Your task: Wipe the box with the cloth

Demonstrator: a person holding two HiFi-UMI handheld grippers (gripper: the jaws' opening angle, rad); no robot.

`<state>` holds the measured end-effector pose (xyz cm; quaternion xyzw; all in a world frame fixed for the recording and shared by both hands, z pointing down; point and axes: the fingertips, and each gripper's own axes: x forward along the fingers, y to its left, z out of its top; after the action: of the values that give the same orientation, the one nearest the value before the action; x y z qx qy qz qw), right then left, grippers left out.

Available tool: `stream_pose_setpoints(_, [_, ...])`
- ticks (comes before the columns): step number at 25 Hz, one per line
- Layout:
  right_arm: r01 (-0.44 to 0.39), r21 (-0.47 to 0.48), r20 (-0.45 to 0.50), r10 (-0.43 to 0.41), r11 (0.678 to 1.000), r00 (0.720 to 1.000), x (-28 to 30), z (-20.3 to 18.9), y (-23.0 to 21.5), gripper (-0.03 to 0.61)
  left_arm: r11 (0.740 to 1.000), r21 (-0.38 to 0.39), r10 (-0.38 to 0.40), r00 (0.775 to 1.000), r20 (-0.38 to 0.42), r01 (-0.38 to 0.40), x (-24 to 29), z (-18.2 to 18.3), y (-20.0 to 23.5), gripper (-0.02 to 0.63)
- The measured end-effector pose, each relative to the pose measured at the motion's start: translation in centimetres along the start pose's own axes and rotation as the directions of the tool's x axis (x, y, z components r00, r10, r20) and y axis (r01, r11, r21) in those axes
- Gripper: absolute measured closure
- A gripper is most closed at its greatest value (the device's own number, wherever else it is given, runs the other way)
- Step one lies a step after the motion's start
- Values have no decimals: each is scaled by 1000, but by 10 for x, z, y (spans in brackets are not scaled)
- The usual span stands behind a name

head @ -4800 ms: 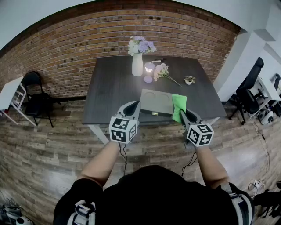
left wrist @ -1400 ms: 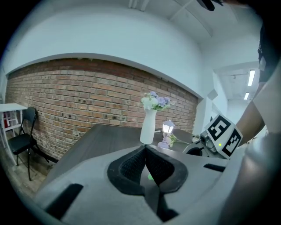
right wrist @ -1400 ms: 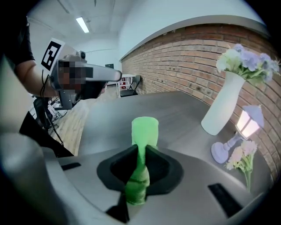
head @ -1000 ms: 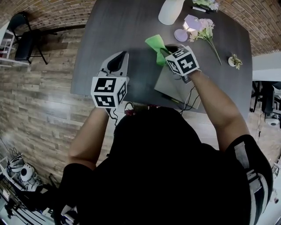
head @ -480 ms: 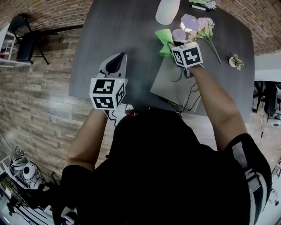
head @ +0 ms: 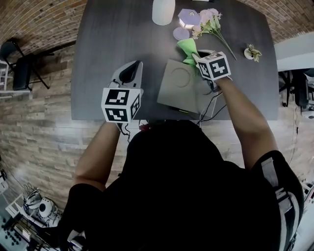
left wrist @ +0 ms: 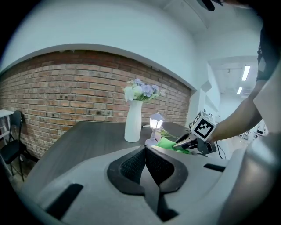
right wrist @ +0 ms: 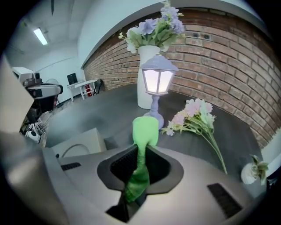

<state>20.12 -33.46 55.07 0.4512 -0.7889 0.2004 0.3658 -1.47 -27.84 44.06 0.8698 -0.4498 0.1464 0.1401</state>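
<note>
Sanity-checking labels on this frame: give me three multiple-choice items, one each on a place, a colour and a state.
1. Where is the cloth?
A. flat on the table
B. between the jaws of the right hand-held gripper
C. on the chair

2. What colour is the vase?
A. white
B. black
C. red

3. How do the jaws of the left hand-held gripper stand?
A. wide apart
B. shut on the cloth
C. together, nothing between them

Key: 1 B, the right gripper view shows the green cloth pinched in its jaws; 2 A, the vase is white in every view; 3 C, the left gripper view shows the jaws closed and empty.
</note>
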Motion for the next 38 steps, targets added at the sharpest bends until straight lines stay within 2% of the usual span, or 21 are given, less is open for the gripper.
stream_pose_setpoints(9, [123, 147, -13, -122, 981, 992, -60, -68, -62, 528, 992, 51, -119, 993, -25, 120, 28, 8, -49, 606])
stream_pose_setpoints(14, [177, 311, 9, -190, 934, 982, -92, -101, -84, 526, 983, 71, -167, 985, -40, 169, 35, 5, -71, 606])
stream_pose_setpoints(18, [210, 375, 15, -232, 903, 973, -106, -120, -86, 526, 977, 83, -193, 980, -50, 197, 37, 3, -80, 606])
stream_pose_setpoints(22, [215, 418, 8, -240, 883, 971, -115, -138, -71, 528, 972, 91, -214, 975, -52, 218, 33, 1, -86, 606])
stream_pose_setpoints(31, [192, 422, -11, -206, 886, 978, -140, -174, -11, 526, 960, 101, -257, 965, -44, 260, 18, -2, -90, 606])
stream_pose_setpoints(38, [190, 508, -36, -199, 840, 979, -169, -208, 48, 526, 950, 99, -292, 955, -48, 295, -4, -12, -78, 606])
